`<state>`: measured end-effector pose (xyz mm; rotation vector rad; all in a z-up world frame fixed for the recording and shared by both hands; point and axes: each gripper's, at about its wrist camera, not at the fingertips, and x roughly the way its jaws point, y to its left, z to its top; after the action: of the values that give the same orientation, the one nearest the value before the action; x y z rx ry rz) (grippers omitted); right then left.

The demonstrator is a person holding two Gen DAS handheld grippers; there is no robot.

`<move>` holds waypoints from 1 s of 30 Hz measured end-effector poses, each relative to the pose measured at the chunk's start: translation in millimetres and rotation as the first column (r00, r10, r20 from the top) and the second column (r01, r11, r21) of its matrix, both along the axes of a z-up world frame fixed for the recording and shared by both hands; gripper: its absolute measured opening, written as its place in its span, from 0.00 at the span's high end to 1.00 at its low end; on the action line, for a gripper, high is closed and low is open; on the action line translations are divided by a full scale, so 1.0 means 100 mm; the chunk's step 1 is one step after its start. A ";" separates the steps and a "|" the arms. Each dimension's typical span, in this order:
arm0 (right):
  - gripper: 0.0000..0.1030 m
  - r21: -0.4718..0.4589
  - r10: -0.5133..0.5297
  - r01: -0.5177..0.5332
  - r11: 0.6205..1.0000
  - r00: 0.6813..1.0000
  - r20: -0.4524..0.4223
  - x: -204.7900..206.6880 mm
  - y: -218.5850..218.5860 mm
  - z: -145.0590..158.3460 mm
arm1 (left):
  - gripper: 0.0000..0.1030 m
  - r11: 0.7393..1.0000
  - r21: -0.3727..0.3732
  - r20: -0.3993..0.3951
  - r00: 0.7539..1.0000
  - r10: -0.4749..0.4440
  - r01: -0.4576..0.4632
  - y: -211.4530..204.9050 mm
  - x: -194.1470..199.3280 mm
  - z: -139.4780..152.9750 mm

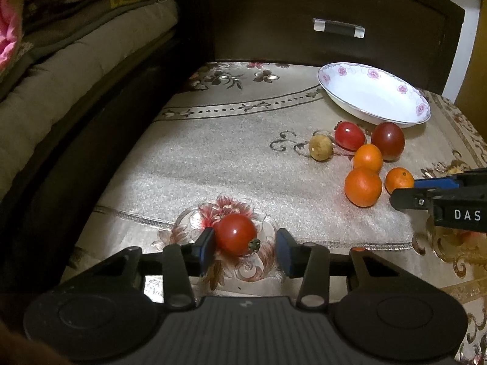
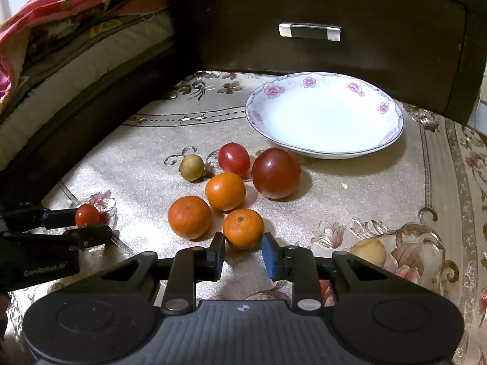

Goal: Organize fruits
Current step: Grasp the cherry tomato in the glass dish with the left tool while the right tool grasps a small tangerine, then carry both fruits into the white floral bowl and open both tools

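My left gripper [image 1: 245, 248] is open around a small red tomato [image 1: 236, 233] that rests on the cloth; the left pad touches it, the right pad stands apart. My right gripper [image 2: 243, 251] is open around a small orange [image 2: 243, 227] on the cloth, its pads close on each side. Two more oranges [image 2: 224, 191] [image 2: 188, 216], a red tomato [image 2: 233, 158], a darker large tomato [image 2: 275, 172] and a small brownish fruit [image 2: 191, 167] lie grouped before the empty white flowered plate [image 2: 392, 133]. The plate also shows in the left wrist view [image 1: 423, 112].
A yellowish fruit [image 2: 368, 251] lies to the right, partly hidden by my right gripper. A dark wooden drawer front [image 2: 304, 6] with a metal handle [image 2: 309, 32] stands behind the plate. A bed with stacked bedding [image 2: 61, 60] runs along the left edge.
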<state>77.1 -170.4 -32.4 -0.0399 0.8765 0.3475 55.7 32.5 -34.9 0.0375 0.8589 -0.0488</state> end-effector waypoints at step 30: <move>0.77 0.000 -0.049 0.049 0.999 0.994 0.093 0.00 -0.29 0.57 | 0.68 0.976 -0.093 0.041 0.980 -0.194 0.197 -0.56 0.34 0.50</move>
<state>77.4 -199.1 24.5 -0.0361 0.7841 0.2966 89.5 -23.4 15.5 0.0319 0.8185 -0.2738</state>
